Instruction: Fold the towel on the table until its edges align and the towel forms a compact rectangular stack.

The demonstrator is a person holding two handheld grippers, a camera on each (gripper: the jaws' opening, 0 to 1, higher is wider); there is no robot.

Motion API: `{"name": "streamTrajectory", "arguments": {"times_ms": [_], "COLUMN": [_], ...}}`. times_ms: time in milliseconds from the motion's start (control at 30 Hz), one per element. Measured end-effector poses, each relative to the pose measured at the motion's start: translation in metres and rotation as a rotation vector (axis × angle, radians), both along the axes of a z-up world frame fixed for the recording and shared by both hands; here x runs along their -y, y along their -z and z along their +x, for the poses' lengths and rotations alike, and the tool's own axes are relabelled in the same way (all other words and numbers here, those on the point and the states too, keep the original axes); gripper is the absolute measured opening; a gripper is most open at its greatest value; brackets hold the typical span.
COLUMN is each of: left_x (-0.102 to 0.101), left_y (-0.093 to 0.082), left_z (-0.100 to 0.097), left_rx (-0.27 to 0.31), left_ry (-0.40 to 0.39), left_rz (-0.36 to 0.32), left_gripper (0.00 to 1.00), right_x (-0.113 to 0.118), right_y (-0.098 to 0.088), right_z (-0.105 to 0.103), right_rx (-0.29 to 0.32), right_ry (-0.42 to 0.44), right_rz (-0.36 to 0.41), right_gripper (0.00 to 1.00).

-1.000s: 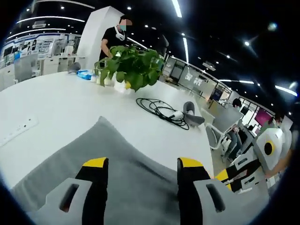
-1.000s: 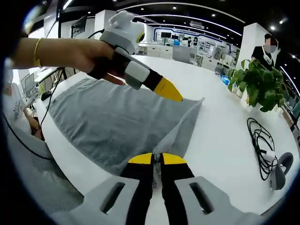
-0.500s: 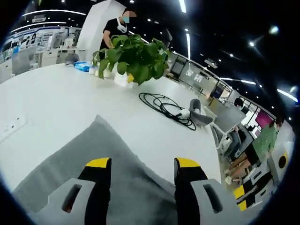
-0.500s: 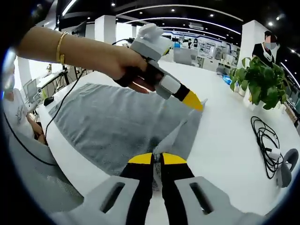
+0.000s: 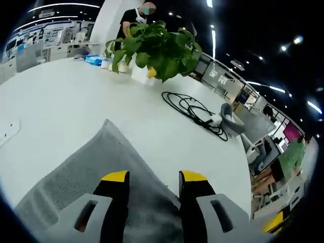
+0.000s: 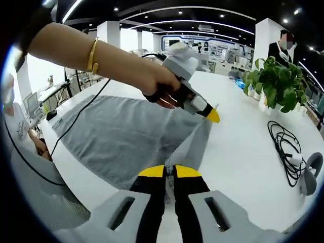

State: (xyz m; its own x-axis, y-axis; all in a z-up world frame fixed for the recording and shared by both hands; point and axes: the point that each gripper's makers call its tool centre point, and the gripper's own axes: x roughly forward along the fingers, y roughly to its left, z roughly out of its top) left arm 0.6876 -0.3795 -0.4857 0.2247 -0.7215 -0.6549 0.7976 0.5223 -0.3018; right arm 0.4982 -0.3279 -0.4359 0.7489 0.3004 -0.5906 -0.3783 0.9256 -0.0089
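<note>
2 claws work a grey towel (image 6: 126, 136) spread on the white table (image 6: 243, 157). In the right gripper view, the right claw (image 6: 169, 172) has its yellow-tipped jaws pressed together on the towel's near edge, lifting a fold of cloth that rises just ahead of the tips. Ahead of it and slightly to its left, the left claw (image 6: 212, 115), held in a person's hand (image 6: 157, 86) with a gold bracelet (image 6: 92, 54) on the wrist, reaches over the towel to its far corner; its yellow tip sits at that corner, but whether it grips the cloth I cannot tell from here. In the left gripper view, the left claw (image 5: 152, 177) shows its 2 jaws parted with a clear gap, the towel (image 5: 101, 167) lying beneath and between them and its pointed corner reaching forward past the tips. Beyond that corner, well ahead of the left claw, a leafy potted plant (image 5: 157, 45) stands on the table, and to its right lies a coiled black cable (image 5: 195, 109) beside a grey device (image 5: 233, 114). A white power strip (image 5: 9, 132) lies off to the left of the towel. Behind the plant stands a person in dark clothes (image 5: 132, 17).
</note>
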Motion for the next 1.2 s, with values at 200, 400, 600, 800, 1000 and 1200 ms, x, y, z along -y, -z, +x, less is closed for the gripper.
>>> {"name": "streamTrajectory", "arguments": {"times_ms": [200,400,600,800,1000,1200], "left_x": [-0.004,-0.017,-0.018,-0.019,-0.042,-0.061], "left_y": [0.006,0.012,0.003,-0.003,-0.006,-0.022], "left_z": [0.009,0.026,0.039,0.033,0.035,0.033], "left_rx": [0.008,-0.013,0.001,0.033,0.064,0.068], "left_ry": [-0.047,-0.126,-0.135,-0.109,-0.11,-0.138], "left_rz": [0.03,0.034,0.007,0.016,0.055,0.038], "left_gripper": [0.22,0.19,0.02,0.02,0.02,0.02], "right_x": [-0.008,-0.014,-0.019,-0.025,-0.041,-0.057], "right_y": [-0.006,-0.011,-0.012,-0.02,-0.027,-0.037], "right_z": [0.003,0.004,0.002,0.001,-0.001,-0.002], "right_rx": [0.02,0.028,0.024,0.031,0.036,0.053], "right_ry": [-0.022,-0.045,-0.043,-0.044,-0.072,-0.108], "right_rz": [0.008,0.013,0.032,0.037,0.044,0.044], "right_gripper": [0.03,0.03,0.03,0.03,0.03,0.03]}}
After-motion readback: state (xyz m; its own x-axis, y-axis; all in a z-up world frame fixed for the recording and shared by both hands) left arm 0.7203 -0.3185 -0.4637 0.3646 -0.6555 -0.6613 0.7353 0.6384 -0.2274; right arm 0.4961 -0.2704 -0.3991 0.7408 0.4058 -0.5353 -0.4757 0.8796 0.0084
